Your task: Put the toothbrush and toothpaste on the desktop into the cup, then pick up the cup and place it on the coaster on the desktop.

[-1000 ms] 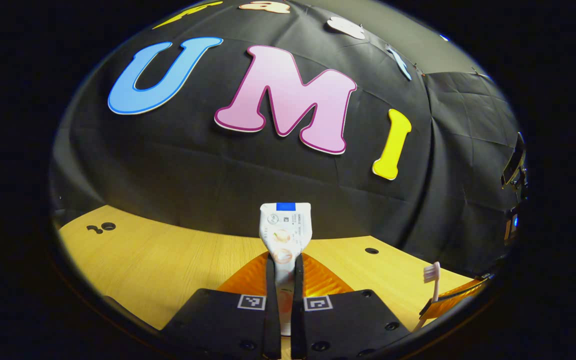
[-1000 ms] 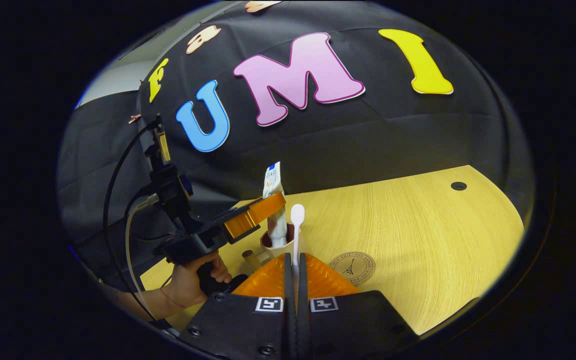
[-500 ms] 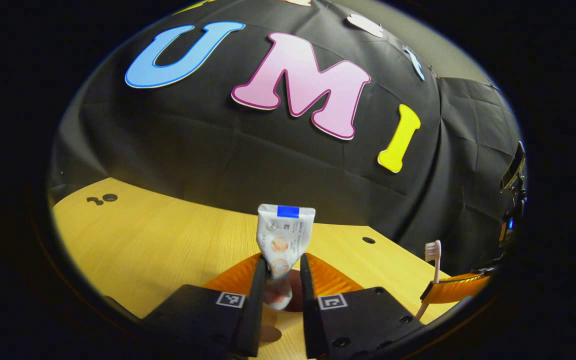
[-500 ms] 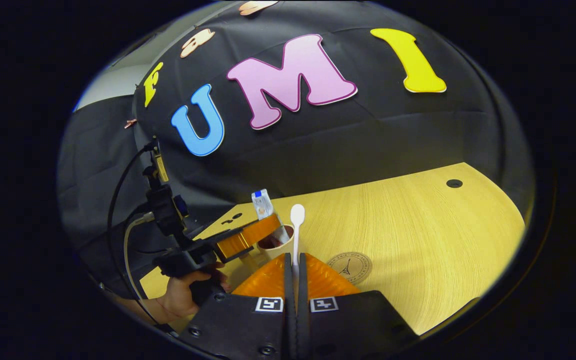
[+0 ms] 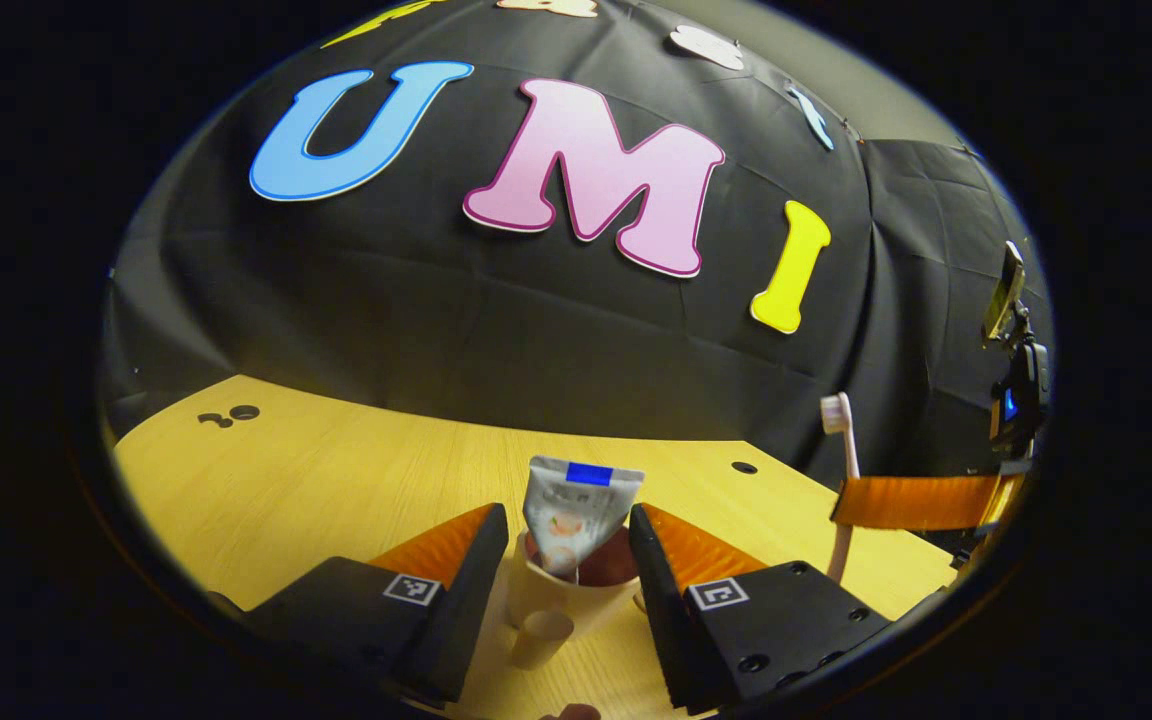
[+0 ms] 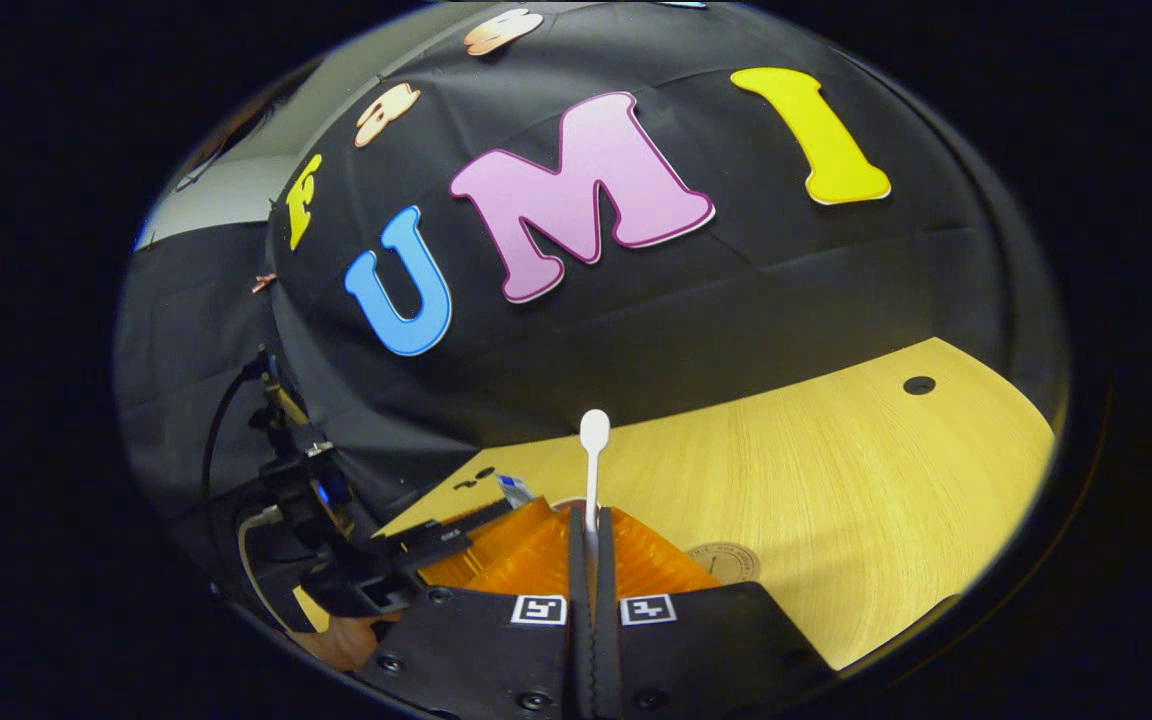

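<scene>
At the bottom centre of the left gripper view, the left gripper point(image 5: 561, 565) has its fingers spread wide, nothing between the pads. The toothpaste tube point(image 5: 576, 510) stands in the cup point(image 5: 546, 600), crimped end up, leaning slightly, clear of both fingers. The cup sits on the wooden desktop point(image 5: 336, 480), its handle toward the camera. At the right edge of the frame the right gripper point(image 5: 911, 500) shows as an orange finger crossing the toothbrush point(image 5: 841, 440), bristle head up.

In the lower middle of the right gripper view, the right gripper point(image 6: 591, 560) has its fingers clamped on the toothbrush point(image 6: 593, 450), handle pinched, head standing upright above the fingertips. The left gripper point(image 6: 446, 535) is at lower left, with the blue-striped tip of the toothpaste tube point(image 6: 511, 488) poking out just behind it. The coaster point(image 6: 726, 562) lies flat on the desktop point(image 6: 836, 470) just right of the fingertips, partly hidden by them. The cup is mostly hidden here.

Risks from here, my read:
- Left fingers flank the cup closely; a sideways pull-out could clip the rim and tip it.
- The tube leans; the brush going in could snag on it or lever it out.
- The brush is top-heavy once in, so the cup may wobble during the lift to the coaster.
</scene>
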Demonstrator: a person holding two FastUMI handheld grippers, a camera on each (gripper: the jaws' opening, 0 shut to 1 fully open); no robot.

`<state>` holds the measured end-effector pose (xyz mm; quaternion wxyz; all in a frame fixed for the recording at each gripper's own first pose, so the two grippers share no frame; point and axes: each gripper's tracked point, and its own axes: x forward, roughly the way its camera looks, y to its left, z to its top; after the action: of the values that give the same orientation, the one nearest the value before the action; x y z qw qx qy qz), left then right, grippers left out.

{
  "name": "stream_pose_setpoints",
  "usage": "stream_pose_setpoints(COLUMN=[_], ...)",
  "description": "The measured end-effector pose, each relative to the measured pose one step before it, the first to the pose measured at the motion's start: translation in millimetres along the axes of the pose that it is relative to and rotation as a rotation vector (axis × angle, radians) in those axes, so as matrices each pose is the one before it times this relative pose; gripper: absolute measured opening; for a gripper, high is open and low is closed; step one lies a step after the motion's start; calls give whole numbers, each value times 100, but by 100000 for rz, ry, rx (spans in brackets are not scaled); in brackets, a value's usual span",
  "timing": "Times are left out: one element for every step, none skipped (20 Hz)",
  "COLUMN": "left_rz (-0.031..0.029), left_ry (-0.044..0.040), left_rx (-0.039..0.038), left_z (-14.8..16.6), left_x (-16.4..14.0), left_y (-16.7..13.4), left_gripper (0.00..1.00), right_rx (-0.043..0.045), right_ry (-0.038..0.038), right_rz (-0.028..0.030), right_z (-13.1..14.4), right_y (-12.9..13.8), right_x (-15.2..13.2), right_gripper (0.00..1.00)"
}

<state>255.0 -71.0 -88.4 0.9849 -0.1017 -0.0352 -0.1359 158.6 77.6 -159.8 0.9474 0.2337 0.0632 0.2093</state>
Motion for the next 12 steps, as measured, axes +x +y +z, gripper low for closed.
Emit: stream_pose_setpoints(left_rz=[177, -137, 108, 169, 540, 702, 682, 614, 874, 1072, 498, 416], left_ry=[-630, -229, 133, 248, 483, 610, 944, 1172, 1442, 650, 915, 1022], left_rx=[-633, -1018, -1039, -742, -224, 226, 395, 275, 192, 353, 74, -100], left_z=[208, 105, 102, -115, -80, -352, -357, -536, -511, -575, -419, -577], left_x=[-562, -593, -615, -619, -548, -438, -484, -378, -411, -322, -254, -245], left_y=[101, 65, 83, 142, 253, 360, 310, 208, 290, 314, 123, 49], left_gripper=[76, 76, 76, 76, 76, 76, 76, 77, 77, 77, 76, 77], right_rx=[562, 56, -283, -154, -245, -264, -114, -12, 313, 565, 654, 580], right_ry=[-1997, -1754, -1635, -1692, -3198, -2428, -1405, -1213, -1478, -1511, -1146, -922], right_rz=[765, 645, 648, 875, 737, 821, 414, 461, 388, 592, 571, 154], right_z=[682, 557, 500, 504, 785, 709, 347, 225, 430, 309, 129, 158], right_y=[285, 229, 192, 268, 261, 246, 82, 104, 142, 148, 48, -25], right_x=[447, 413, 516, 458, 456, 576, 588, 526, 525, 501, 720, 642], right_gripper=[5, 5, 5, 5, 5, 5, 5, 5, 5, 5, 5, 5])
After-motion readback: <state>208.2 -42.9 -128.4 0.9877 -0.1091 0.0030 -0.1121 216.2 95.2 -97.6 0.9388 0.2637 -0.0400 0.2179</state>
